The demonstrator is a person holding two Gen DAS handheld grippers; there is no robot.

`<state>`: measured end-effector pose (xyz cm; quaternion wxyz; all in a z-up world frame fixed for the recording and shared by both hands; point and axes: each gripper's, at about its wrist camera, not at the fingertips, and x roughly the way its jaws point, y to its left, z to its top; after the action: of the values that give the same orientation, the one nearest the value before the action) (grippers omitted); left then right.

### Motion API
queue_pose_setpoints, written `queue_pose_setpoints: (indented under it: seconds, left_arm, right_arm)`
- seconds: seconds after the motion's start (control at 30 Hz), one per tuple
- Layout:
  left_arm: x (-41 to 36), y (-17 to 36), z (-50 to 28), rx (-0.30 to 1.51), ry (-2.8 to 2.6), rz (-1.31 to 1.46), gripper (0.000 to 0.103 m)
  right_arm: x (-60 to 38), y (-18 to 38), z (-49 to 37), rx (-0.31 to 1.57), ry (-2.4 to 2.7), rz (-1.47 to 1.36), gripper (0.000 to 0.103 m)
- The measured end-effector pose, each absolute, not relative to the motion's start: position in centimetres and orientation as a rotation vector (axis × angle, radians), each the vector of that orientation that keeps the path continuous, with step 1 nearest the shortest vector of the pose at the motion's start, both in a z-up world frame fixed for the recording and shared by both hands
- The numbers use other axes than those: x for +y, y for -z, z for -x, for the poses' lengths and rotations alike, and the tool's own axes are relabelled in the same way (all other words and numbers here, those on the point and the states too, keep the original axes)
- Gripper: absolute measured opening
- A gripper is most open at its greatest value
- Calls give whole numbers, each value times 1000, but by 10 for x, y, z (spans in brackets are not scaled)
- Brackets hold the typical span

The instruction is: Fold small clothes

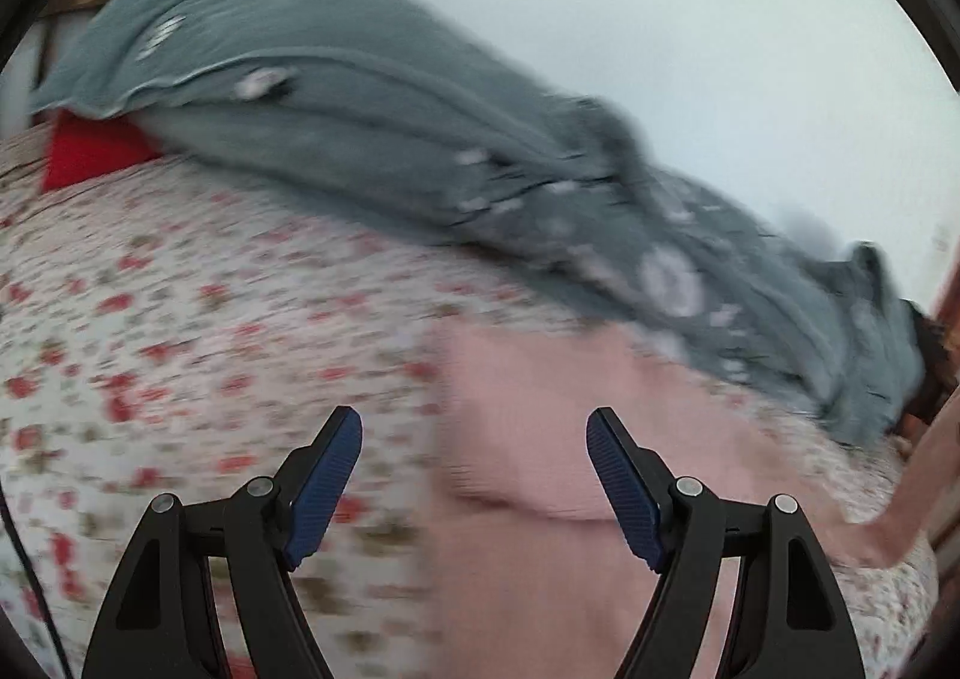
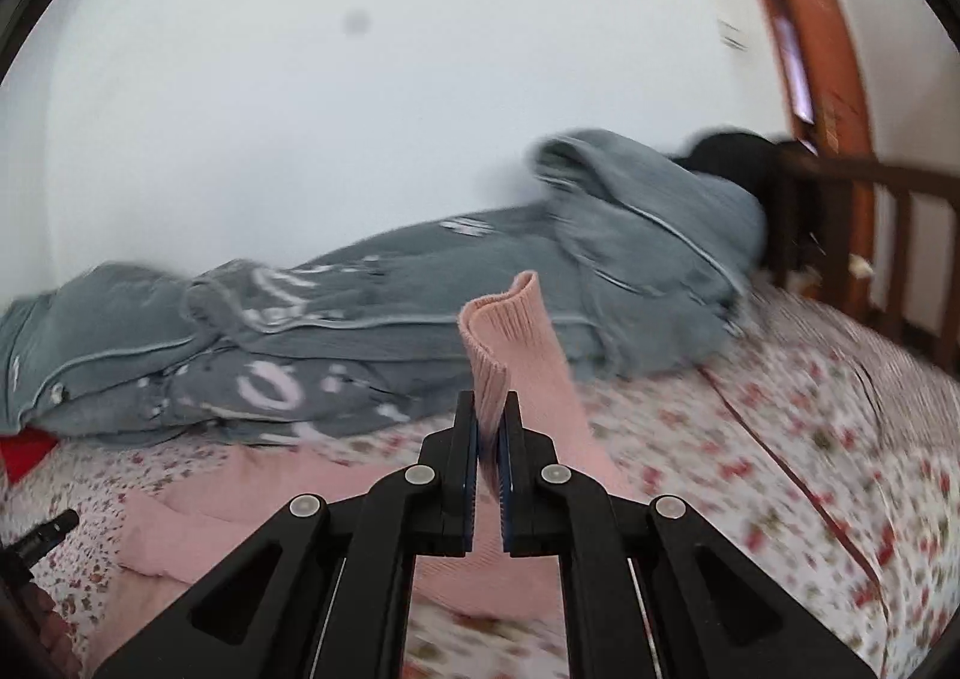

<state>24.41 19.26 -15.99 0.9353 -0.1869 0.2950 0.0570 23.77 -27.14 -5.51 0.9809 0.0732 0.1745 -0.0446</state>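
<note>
A small pink knit garment [image 1: 540, 439] lies on the floral bedspread [image 1: 180, 319]. In the left wrist view my left gripper [image 1: 474, 433] is open and empty, its jaws wide apart, hovering over the garment's left edge. In the right wrist view my right gripper [image 2: 492, 427] is shut on a ribbed cuff of the pink garment [image 2: 504, 331] and holds that sleeve lifted above the bed; the rest of the garment [image 2: 252, 505] lies flat to the lower left. The sleeve also shows at the right edge of the left wrist view [image 1: 888, 535]. Both views are motion-blurred.
A rumpled grey blanket [image 1: 420, 139] lies along the wall behind the garment; it also shows in the right wrist view [image 2: 420, 319]. A red item [image 1: 90, 151] peeks out under it. A wooden bed rail [image 2: 870, 235] and a door [image 2: 810, 19] stand at right.
</note>
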Motion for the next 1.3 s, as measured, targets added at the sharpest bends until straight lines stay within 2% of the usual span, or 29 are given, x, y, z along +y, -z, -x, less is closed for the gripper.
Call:
queue_pose_setpoints:
  seconds: [0.13, 0.3, 0.53, 0.67, 0.93, 1.07, 1.13, 1.17, 1.2, 1.3]
  left_arm:
    - [230, 171, -232, 621, -175, 391, 76]
    - [281, 182, -211, 621, -192, 443, 76]
    - [322, 189, -189, 620, -235, 519, 76]
    - [335, 190, -183, 597, -220, 577, 76]
    - [323, 191, -191, 603, -128, 609, 76]
    - [307, 188, -198, 621, -113, 579, 76]
    - [296, 187, -202, 636, -98, 551, 77]
    - [289, 187, -205, 646, -88, 533, 77]
    - [277, 187, -210, 662, -73, 505, 77]
    - [248, 187, -225, 691, -22, 457, 77]
  right_arm:
    - [-193, 45, -271, 367, -9, -110, 6]
    - [-93, 60, -302, 408, -129, -70, 6]
    - [37, 134, -329, 573, -262, 52, 6]
    - [67, 168, -334, 672, -315, 93, 6]
    - [74, 189, -337, 806, -444, 48, 10]
    - [68, 189, -324, 867, -612, 39, 27]
    - [48, 179, -309, 811, -641, 7, 29]
    - [30, 172, -300, 767, -634, -8, 36]
    - [10, 166, -290, 731, -617, -18, 47]
    - [-48, 157, -271, 670, -535, -20, 53]
